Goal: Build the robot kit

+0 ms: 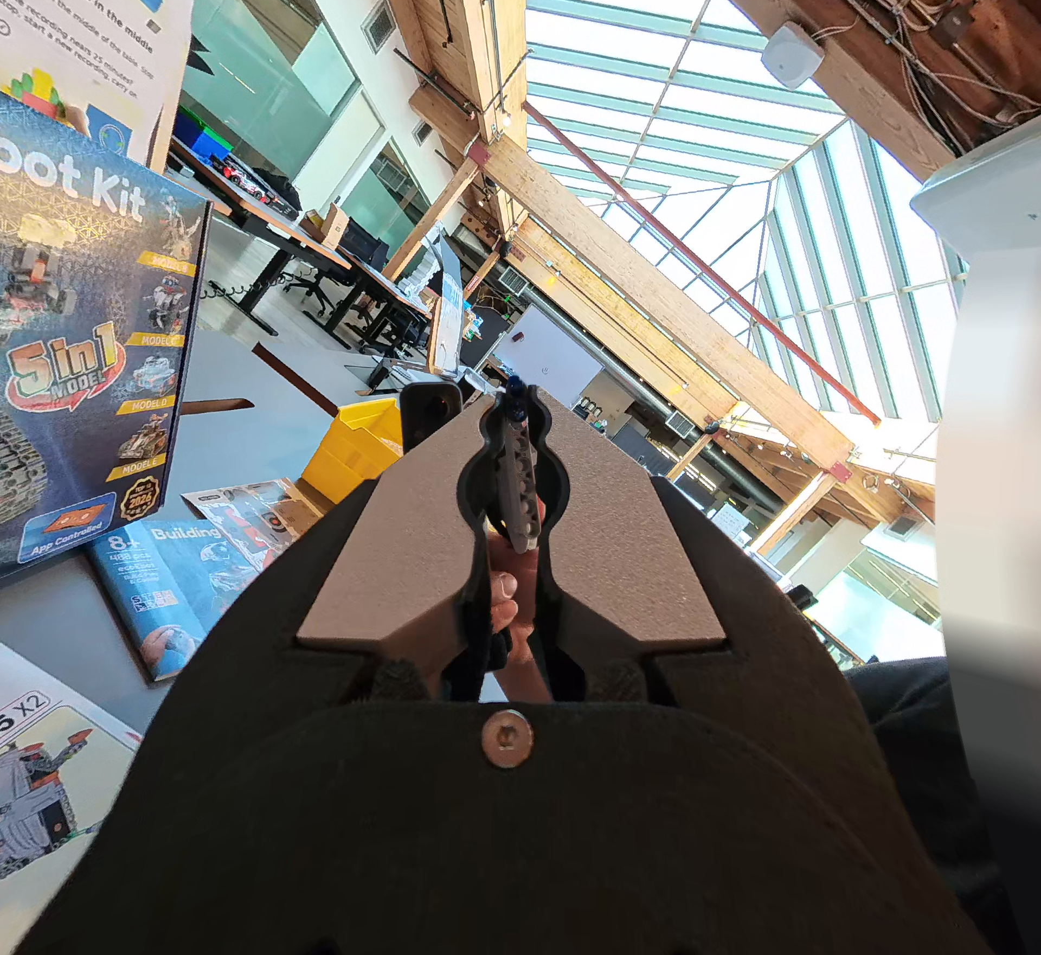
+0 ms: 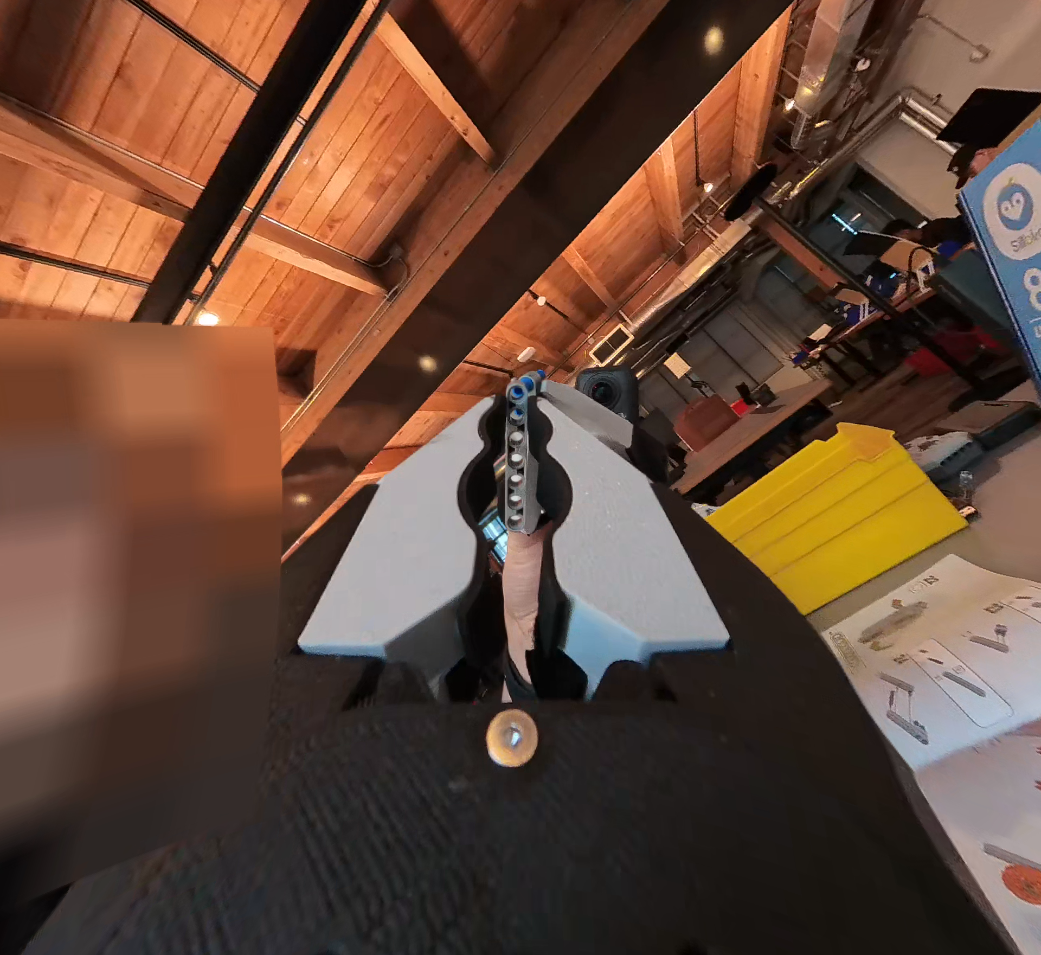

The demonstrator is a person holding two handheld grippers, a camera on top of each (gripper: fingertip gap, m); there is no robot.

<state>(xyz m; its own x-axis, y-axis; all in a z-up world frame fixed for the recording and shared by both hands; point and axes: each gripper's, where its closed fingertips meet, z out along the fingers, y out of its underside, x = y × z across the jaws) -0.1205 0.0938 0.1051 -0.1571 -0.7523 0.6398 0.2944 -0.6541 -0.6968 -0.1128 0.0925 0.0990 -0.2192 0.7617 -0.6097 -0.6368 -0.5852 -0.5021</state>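
Note:
My left gripper [image 1: 514, 405] is tilted up towards the ceiling, shut on a grey beam with holes [image 1: 521, 477] that stands lengthwise between the fingers, with a dark blue pin [image 1: 514, 386] at its top. My right gripper [image 2: 516, 403] also points up, shut on a grey beam with holes [image 2: 516, 469] with blue pins [image 2: 515, 392] at its tip. The two grippers meet tip to tip: the other gripper's camera shows just behind the tips in the left wrist view [image 1: 431, 409] and in the right wrist view [image 2: 608, 392]. I cannot tell whether it is one beam or two. A person's finger [image 2: 521, 590] shows through the gap below the beam.
A yellow bin [image 1: 360, 449] [image 2: 833, 500] stands on the grey table. A dark blue kit box [image 1: 96, 336] stands at the left with booklets [image 1: 163, 590] below it. Instruction sheets [image 2: 929, 657] lie at the right, and a light blue box [image 2: 1008, 252] stands above them.

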